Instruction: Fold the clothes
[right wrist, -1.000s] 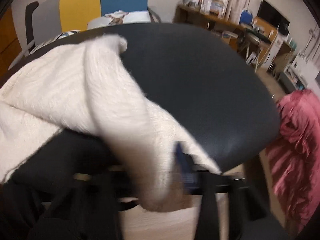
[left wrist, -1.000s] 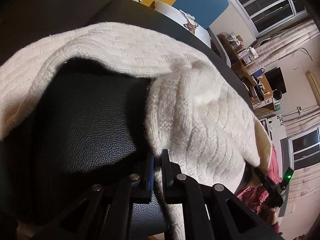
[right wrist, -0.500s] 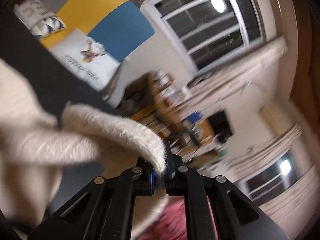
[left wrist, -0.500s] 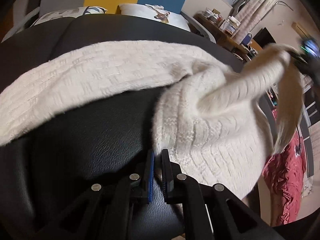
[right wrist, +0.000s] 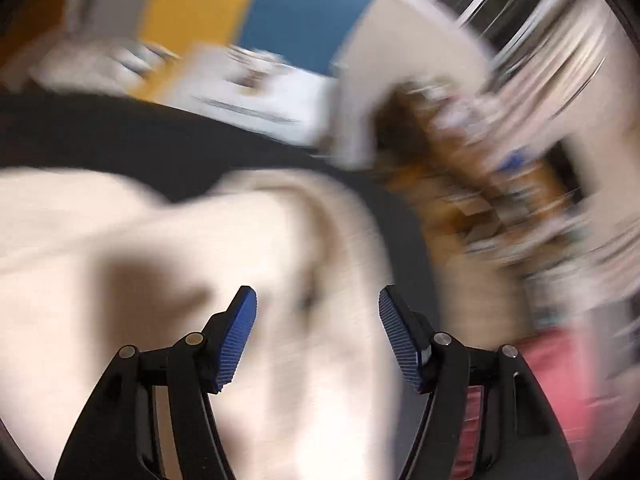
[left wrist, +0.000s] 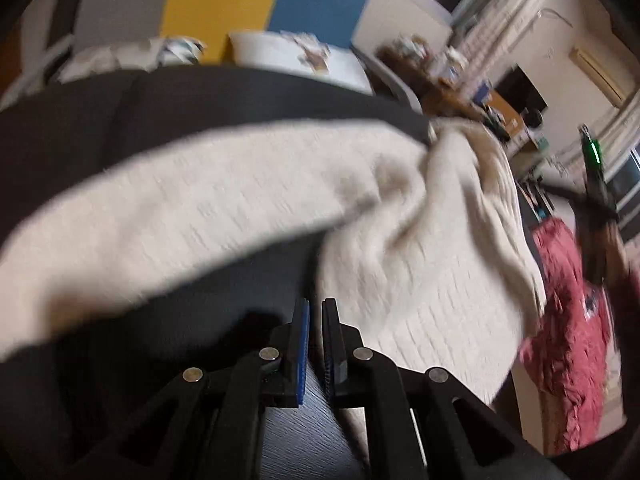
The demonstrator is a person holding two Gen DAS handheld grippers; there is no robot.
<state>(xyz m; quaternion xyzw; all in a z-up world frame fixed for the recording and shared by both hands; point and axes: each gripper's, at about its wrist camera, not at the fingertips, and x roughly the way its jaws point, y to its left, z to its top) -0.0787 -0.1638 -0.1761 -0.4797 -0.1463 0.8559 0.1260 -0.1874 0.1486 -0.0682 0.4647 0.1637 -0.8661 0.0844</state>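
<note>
The left tongs (left wrist: 315,340) are clenched, their two blue pads nearly touching, with the near edge of a cream knitted sweater (left wrist: 248,200) just beyond the tips; whether any fabric is pinched between them cannot be told. The right tongs (right wrist: 318,336) are opening, their blue ribbed pads (right wrist: 238,336) standing wide apart above the sweater (right wrist: 160,280), pressing on nothing. The sweater lies spread across a black padded counter (left wrist: 200,100), one long band running from the left toward the middle and a bunched, folded part lying to the right, near the counter's right edge. In the left wrist view the right tongs (left wrist: 596,208) appear at the far right, held in a hand, clear of the sweater. A red garment (left wrist: 568,320) lies heaped lower down to the right of the counter. Far behind, a white pillow (left wrist: 296,56) rests before yellow and blue wall panels (left wrist: 272,4). The right wrist view is heavily blurred.
</note>
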